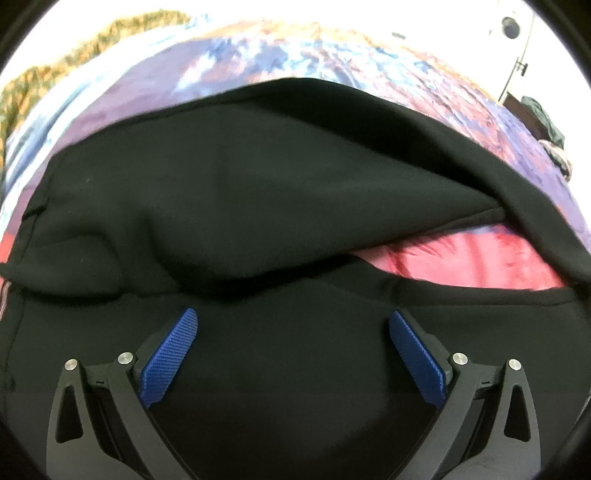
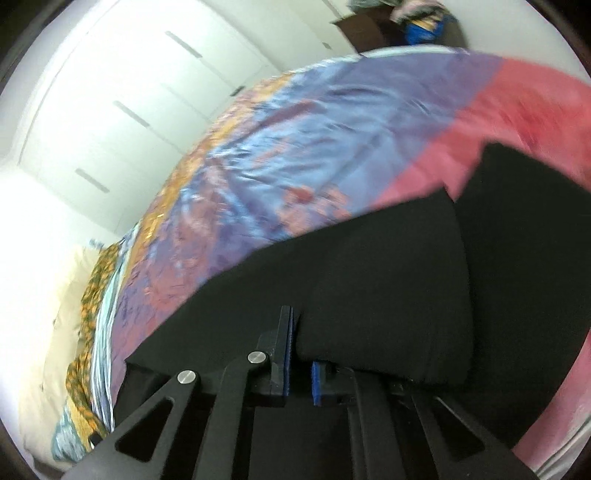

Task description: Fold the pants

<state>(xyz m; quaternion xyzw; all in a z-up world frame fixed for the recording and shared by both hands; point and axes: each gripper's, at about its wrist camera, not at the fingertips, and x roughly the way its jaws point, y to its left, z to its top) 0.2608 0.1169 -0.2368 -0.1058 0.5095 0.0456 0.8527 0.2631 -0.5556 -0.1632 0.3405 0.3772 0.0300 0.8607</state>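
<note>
Black pants (image 1: 277,184) lie bunched on a bright bedspread (image 1: 295,55), with one layer folded over toward me and a pink patch of spread showing under a raised fold at right. My left gripper (image 1: 292,314) hovers just above the near part of the pants, its blue pads (image 1: 170,358) wide apart and open, nothing between them. In the right wrist view my right gripper (image 2: 301,343) is shut on a fold of the black pants (image 2: 388,288). The cloth drapes over the right finger and hides most of it, while the left finger (image 2: 284,350) shows.
The bedspread (image 2: 295,129) runs from orange through blue and purple to pink. White wardrobe doors (image 2: 129,110) stand beyond the bed. A dark wooden unit (image 2: 369,26) with heaped clothes is at the far corner. An orange-green patterned cloth (image 2: 92,288) lies along the bed's far end.
</note>
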